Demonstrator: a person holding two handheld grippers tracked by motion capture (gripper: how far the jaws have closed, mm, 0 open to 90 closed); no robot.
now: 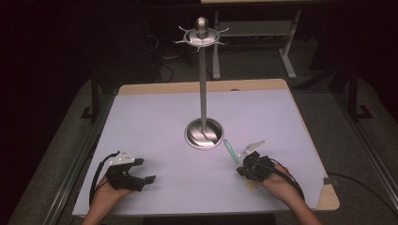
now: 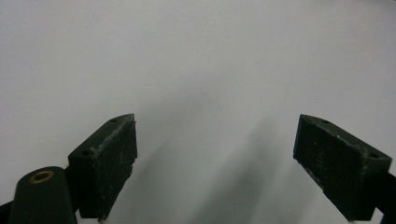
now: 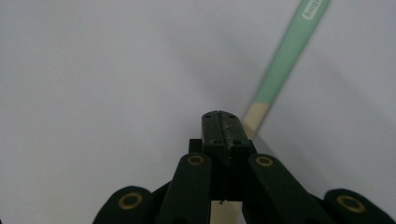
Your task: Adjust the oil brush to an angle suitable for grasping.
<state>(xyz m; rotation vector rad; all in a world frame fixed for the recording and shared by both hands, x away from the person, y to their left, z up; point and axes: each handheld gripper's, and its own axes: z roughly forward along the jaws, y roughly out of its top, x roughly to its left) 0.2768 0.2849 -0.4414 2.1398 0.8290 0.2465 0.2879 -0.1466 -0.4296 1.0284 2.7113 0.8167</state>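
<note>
A tall metal stand (image 1: 203,84) rises from a round base (image 1: 204,133) at the table's middle, with a ring of hooks (image 1: 202,33) at its top. A utensil with a mint-green handle (image 1: 230,149) and a cream end lies on the white table just right of the base. My right gripper (image 1: 241,165) sits over its near part. In the right gripper view the jaws (image 3: 222,116) are pressed together, and the green handle (image 3: 289,51) runs out past their right side, underneath them. My left gripper (image 1: 145,171) rests at the front left, open wide (image 2: 217,135) over bare tabletop.
The white tabletop (image 1: 155,117) has a wooden rim at the back and front right. Dark floor, table legs and cables lie beyond the far edge. A metal rail runs along the left side.
</note>
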